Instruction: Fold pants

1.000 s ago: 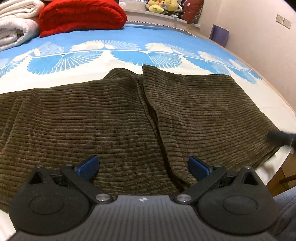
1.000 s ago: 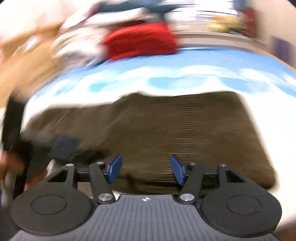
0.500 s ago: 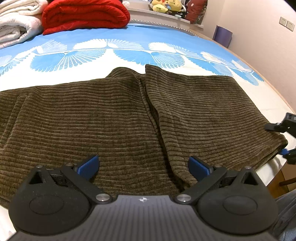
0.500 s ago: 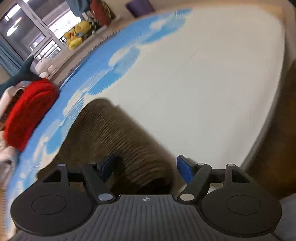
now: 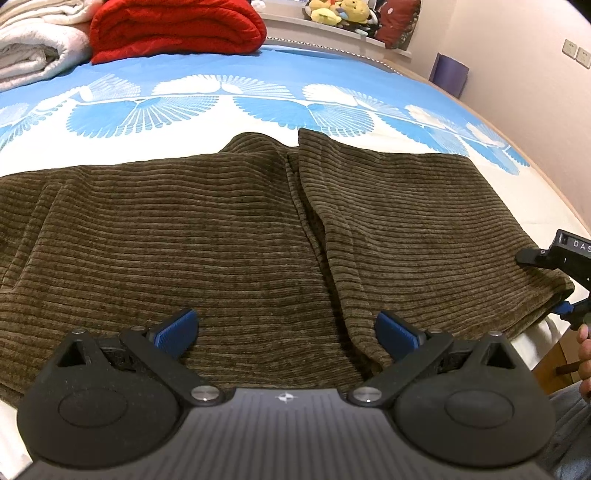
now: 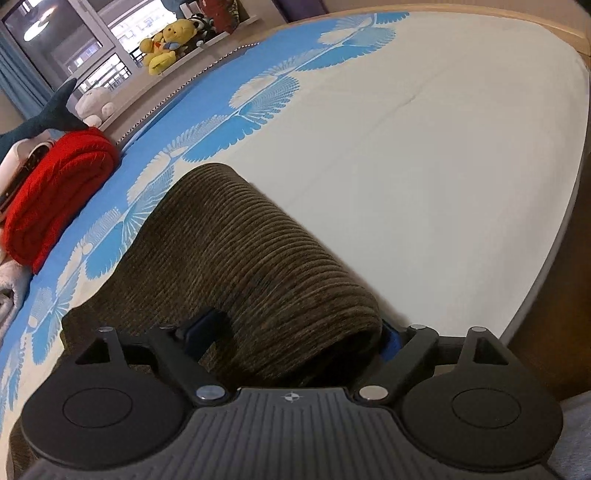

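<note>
Olive-brown corduroy pants lie spread flat across the bed, with a lengthwise fold line down the middle. My left gripper is open and hovers over the pants' near edge, holding nothing. My right gripper is open with the pants' right end lying between its blue pads; the jaws stand wide on either side of the cloth. The right gripper also shows in the left wrist view at the pants' right edge.
The bed has a blue and white patterned sheet. A rolled red blanket and white bedding lie at the far left. Plush toys sit on the sill. The bed's wooden edge runs close on the right.
My right gripper has swung to the pants' right end and pushed forward so the cloth sits between its open jaws. The left gripper has barely moved.
</note>
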### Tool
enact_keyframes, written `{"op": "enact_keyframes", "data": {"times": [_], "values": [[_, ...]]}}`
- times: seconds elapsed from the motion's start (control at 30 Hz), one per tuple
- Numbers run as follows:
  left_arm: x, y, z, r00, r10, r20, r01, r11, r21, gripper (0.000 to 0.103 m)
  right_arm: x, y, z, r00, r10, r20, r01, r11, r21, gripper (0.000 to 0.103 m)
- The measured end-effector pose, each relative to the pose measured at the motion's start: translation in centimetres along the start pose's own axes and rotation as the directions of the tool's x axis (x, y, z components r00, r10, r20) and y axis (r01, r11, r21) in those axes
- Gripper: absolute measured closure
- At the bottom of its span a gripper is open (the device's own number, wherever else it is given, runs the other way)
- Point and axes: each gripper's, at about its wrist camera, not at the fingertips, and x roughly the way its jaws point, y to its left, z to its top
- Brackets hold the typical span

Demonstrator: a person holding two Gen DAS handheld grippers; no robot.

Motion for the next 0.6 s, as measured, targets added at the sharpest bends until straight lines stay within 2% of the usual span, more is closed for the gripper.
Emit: {"op": "enact_keyframes", "data": {"times": [0.4, 0.6], "values": [[-0.10, 0.32, -0.01, 1.000, -0.002, -0.001, 0.002, 1.000, -0.005, 0.000, 0.08, -0.07, -0.11, 1.000, 0.014, -0.002, -0.014, 1.000, -0.011, 0.011], [-0.10, 0.34, -0.01, 1.000, -0.002, 0.000, 0.002, 1.000, -0.004, 0.000, 0.25, -0.11, 0.02, 0.999, 0.034, -0.009, -0.034, 0.999, -0.007, 0.005]]}}
